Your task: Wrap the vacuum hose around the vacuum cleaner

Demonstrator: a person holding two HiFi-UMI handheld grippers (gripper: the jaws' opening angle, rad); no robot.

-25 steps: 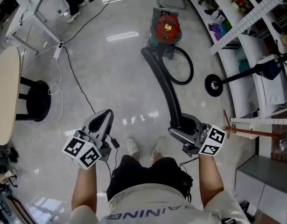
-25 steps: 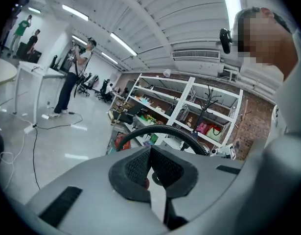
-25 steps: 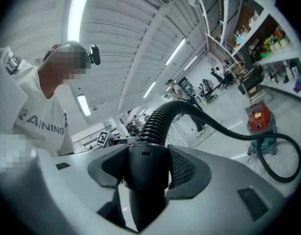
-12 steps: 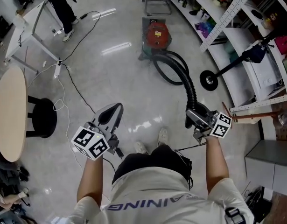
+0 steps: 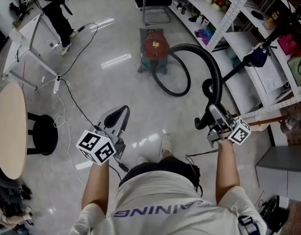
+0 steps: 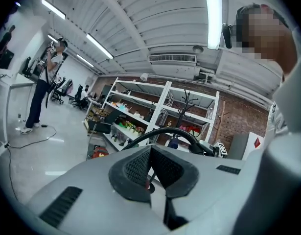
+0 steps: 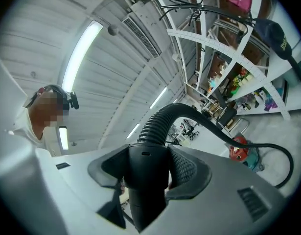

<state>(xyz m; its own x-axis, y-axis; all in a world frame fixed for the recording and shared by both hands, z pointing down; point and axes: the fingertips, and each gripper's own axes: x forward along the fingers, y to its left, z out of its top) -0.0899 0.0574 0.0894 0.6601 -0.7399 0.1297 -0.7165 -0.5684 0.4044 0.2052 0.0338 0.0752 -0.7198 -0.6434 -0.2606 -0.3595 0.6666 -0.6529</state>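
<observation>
While the vacuum hose (image 5: 216, 80) arcs from the vacuum cleaner (image 5: 154, 48), its cuff is clamped between the right gripper (image 5: 210, 117) jaws; the left gripper (image 5: 120, 116) jaws are pressed together, empty.

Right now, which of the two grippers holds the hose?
The right gripper, fingers clamped on the black hose end; the left gripper is shut and empty.

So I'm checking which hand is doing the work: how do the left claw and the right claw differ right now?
The left claw is shut on nothing; the right claw is shut on the black end of the hose. Nothing hangs from the left claw, while the hose arches from the right claw over to the vacuum. Both are shut.
</observation>
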